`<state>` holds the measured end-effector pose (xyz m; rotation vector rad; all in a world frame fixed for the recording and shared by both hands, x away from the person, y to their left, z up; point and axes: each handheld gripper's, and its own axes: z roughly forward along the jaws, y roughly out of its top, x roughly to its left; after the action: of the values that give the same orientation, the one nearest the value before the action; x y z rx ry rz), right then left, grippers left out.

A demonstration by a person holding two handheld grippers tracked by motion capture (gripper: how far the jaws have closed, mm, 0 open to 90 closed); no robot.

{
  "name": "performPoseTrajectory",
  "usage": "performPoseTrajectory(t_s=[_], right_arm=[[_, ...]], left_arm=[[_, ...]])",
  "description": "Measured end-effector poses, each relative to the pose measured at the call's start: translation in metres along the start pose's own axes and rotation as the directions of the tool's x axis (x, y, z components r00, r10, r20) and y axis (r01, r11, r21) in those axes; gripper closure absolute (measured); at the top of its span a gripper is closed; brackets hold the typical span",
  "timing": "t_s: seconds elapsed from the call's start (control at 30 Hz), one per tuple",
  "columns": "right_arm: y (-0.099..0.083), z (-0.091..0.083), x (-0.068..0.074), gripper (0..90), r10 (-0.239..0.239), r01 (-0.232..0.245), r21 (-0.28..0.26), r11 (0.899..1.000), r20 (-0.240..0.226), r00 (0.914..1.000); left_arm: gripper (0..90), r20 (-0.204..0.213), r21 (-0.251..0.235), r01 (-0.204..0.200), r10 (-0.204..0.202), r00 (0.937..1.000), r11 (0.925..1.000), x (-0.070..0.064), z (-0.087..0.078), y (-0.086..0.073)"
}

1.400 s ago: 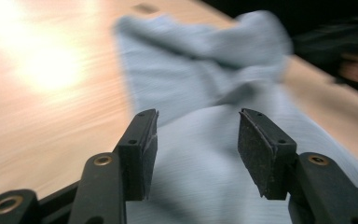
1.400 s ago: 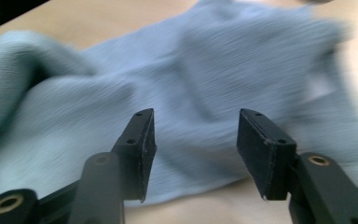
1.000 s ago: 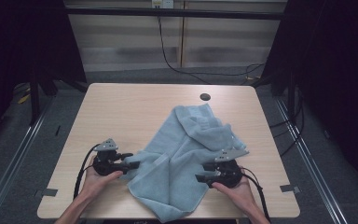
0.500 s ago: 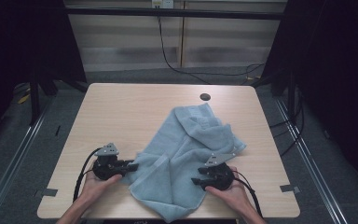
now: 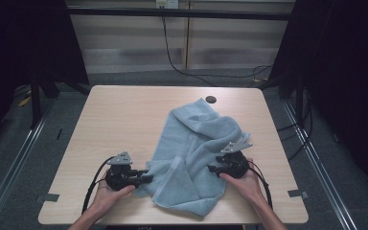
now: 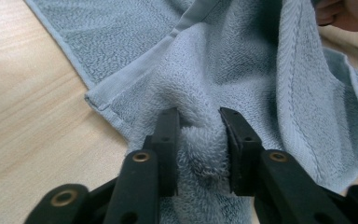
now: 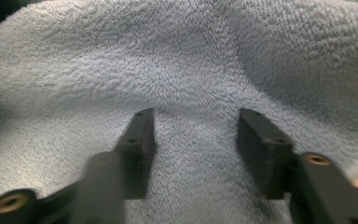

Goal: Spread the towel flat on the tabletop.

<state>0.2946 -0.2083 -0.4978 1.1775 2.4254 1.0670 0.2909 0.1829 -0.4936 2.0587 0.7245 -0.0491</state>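
Observation:
A light blue towel lies crumpled across the middle and front of the wooden table. At the towel's left front edge, my left gripper has its jaws pinching a bunched fold of terry, seen close up beside the hemmed corner of the towel. My right gripper rests at the towel's right side. In the right gripper view its jaws stand wide apart over flat towel, with nothing pinched between them.
A dark round grommet sits in the tabletop just behind the towel. The person's other hand shows at the top right of the left gripper view. Cables trail from both grippers toward the front edge.
The right gripper dipped toward the front edge, then moved forward onto the towel's right side. The left gripper stayed at the towel's left edge, shifting slightly right.

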Motion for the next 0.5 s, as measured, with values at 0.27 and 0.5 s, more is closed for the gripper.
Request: performPoseTrajectory(t_s=[0.27, 0.5], right_arm=[[0.012, -0.038, 0.089, 68.6, -0.129, 0.088, -0.172, 0.981, -0.242, 0.9617], [0.019, -0.009, 0.133, 63.2, -0.225, 0.181, -0.148, 0.972, -0.386, 0.8946]], left_arm=[[67.6, -0.034, 0.017, 0.018, -0.018, 0.9993, 0.9997, 0.007, 0.006, 0.0], [67.4, -0.024, 0.013, 0.038, -0.038, 0.999, 0.9992, 0.01, 0.008, -0.001]])
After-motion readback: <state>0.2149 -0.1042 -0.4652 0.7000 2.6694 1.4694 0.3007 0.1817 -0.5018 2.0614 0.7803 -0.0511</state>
